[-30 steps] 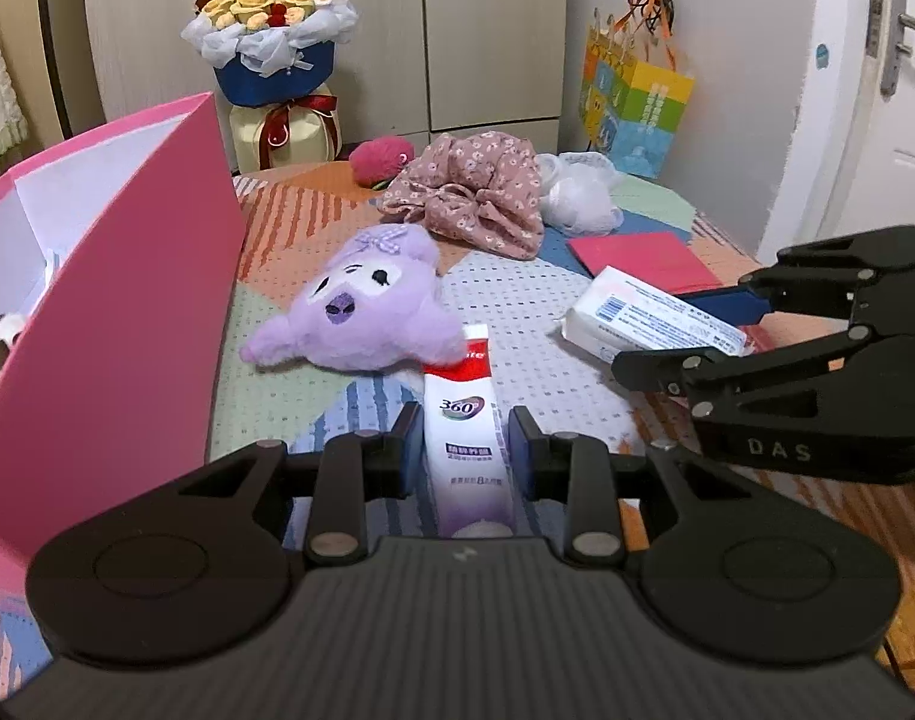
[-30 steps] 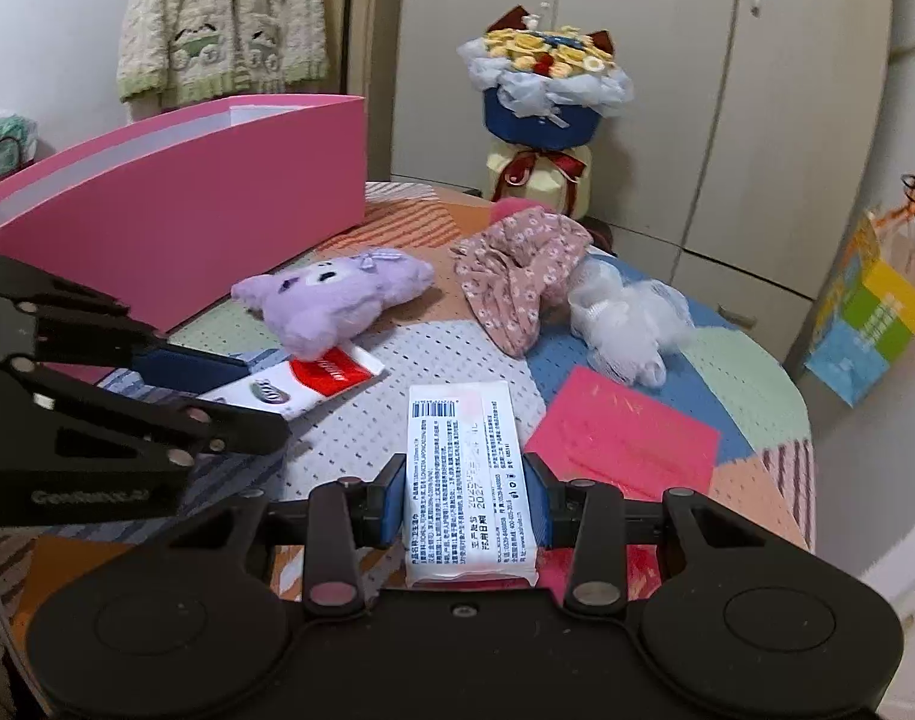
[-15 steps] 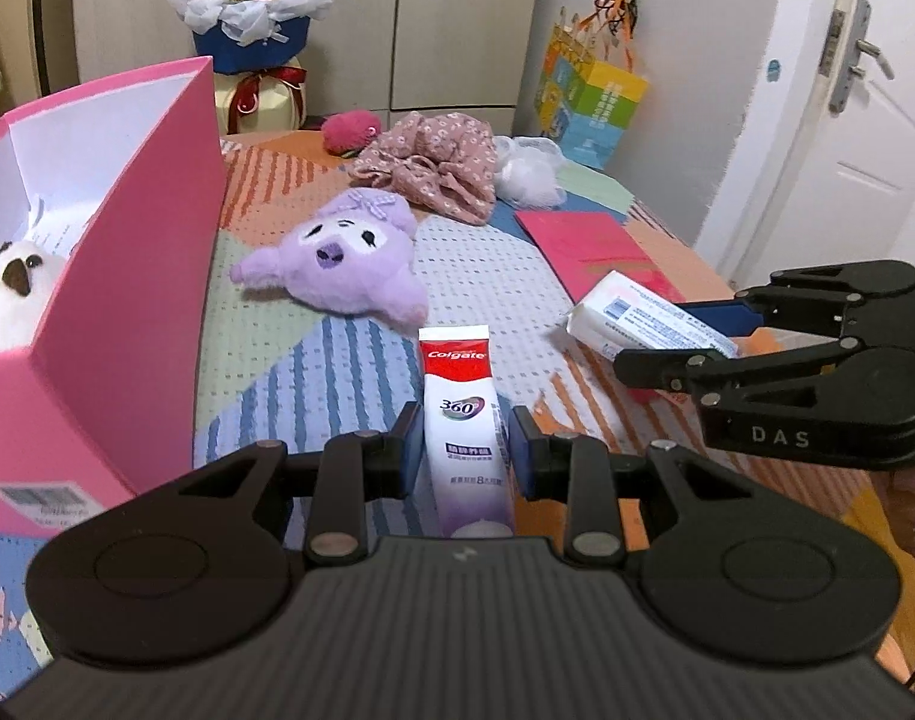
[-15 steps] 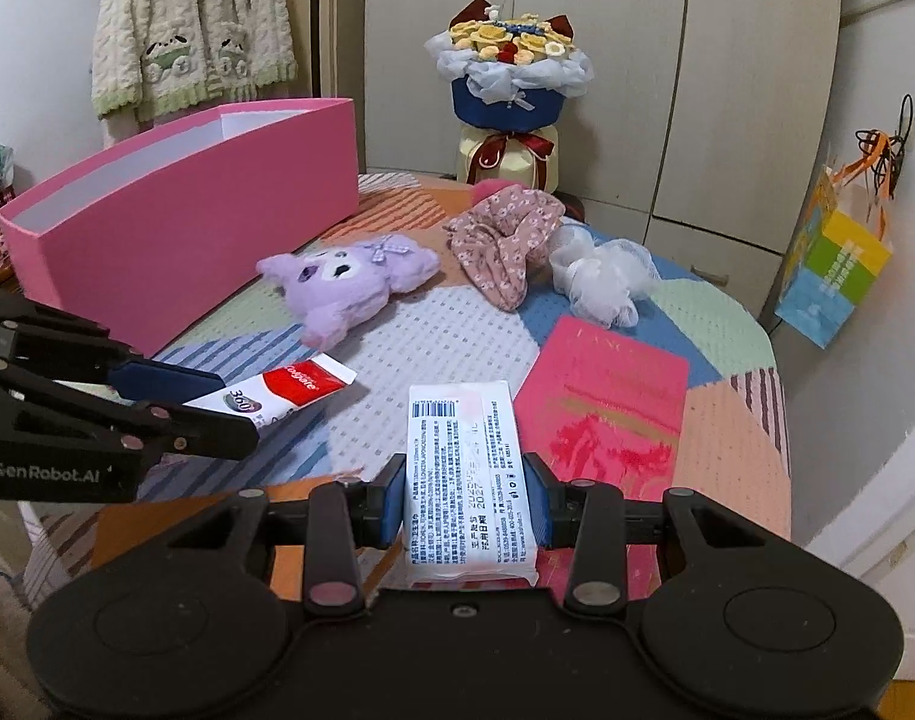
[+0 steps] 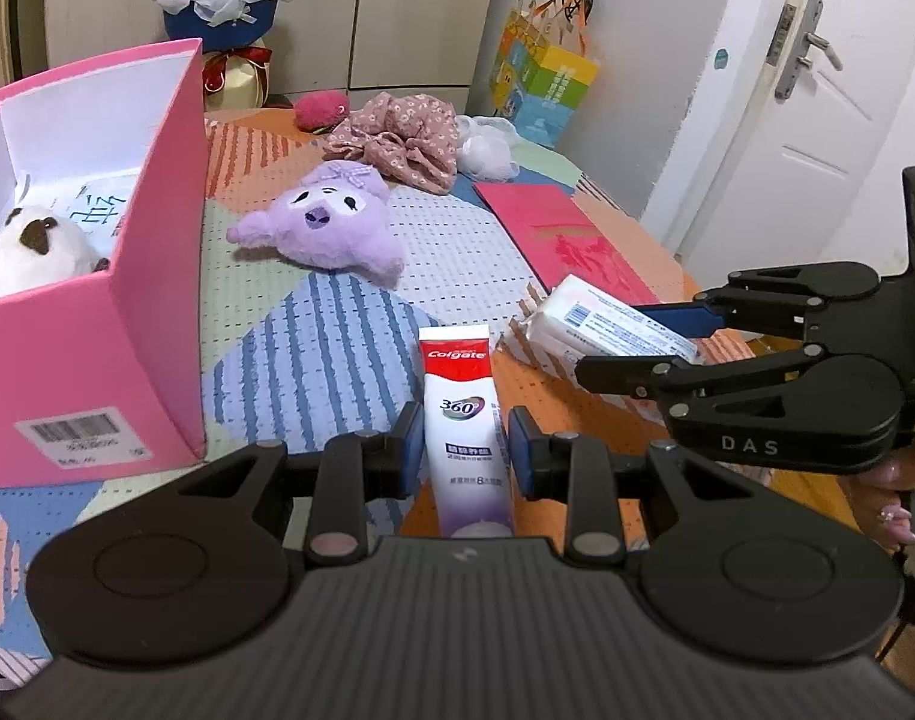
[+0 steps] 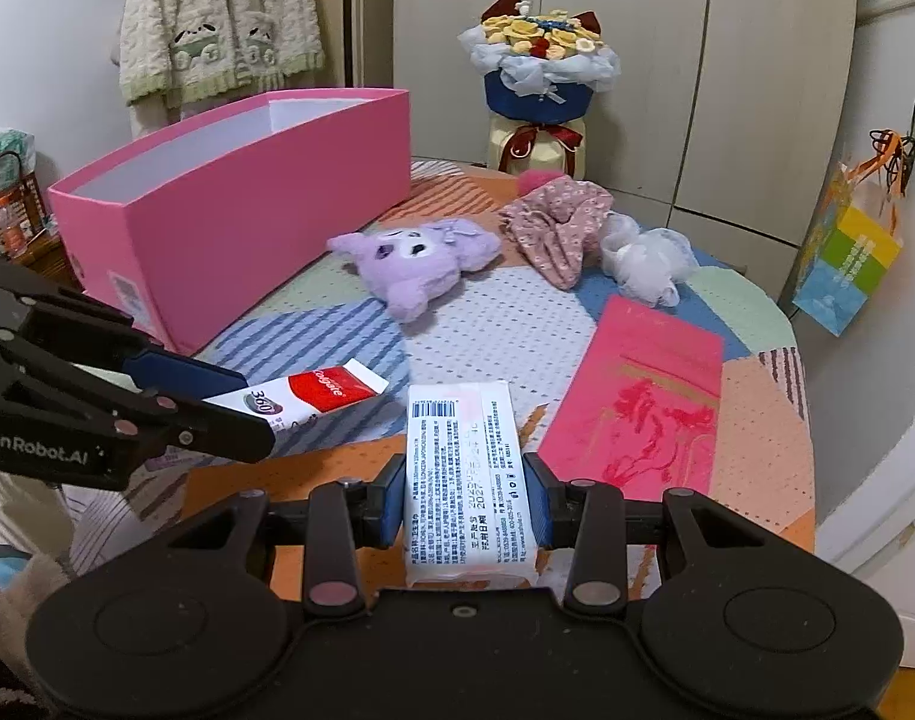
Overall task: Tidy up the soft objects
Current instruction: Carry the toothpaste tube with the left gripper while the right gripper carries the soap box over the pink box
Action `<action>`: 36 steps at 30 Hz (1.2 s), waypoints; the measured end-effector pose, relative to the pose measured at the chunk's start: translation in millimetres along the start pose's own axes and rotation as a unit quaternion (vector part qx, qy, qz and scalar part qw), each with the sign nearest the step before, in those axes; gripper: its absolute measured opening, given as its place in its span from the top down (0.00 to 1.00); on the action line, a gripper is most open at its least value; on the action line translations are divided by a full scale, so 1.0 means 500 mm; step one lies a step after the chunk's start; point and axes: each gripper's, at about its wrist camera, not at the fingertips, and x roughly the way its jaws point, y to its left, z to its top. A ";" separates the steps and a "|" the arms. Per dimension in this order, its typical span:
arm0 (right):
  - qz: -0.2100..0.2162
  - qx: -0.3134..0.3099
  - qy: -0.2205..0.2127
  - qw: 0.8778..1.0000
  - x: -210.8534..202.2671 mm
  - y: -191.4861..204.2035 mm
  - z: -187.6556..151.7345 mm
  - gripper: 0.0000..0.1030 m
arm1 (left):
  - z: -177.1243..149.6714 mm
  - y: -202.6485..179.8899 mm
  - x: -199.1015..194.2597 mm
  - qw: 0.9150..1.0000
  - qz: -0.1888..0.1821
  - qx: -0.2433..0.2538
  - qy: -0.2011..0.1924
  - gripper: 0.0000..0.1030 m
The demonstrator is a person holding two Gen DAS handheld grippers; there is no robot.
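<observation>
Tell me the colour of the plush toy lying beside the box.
Purple plush toy; clearest in the left wrist view.

Readable stuff: the toothpaste tube point(image 5: 466, 420) says "Colgate" on its red end and "360°" below that. Right of the tube, the right gripper point(image 5: 655, 336) has "DAS" on its side; left of it, the left gripper point(image 6: 217, 399) reads "GenRobot.AI".

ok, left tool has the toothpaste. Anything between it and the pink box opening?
Nothing visible. The left tool holds the toothpaste tube beside the pink box; only the box's near wall has to be cleared, and the open top is unobstructed.
</observation>
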 end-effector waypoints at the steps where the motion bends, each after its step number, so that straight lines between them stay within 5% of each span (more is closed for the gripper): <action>1: 0.000 -0.001 0.001 1.000 -0.004 0.005 -0.001 0.57 | -0.002 0.001 -0.006 1.000 -0.001 0.001 -0.001 0.72; 22: 0.011 -0.025 0.004 1.000 -0.049 0.093 0.001 0.56 | -0.029 0.067 -0.118 0.999 -0.018 -0.015 -0.023 0.72; 36: 0.063 -0.077 -0.019 0.995 -0.112 0.197 0.095 0.56 | 0.008 0.113 -0.276 0.997 0.004 -0.008 -0.072 0.72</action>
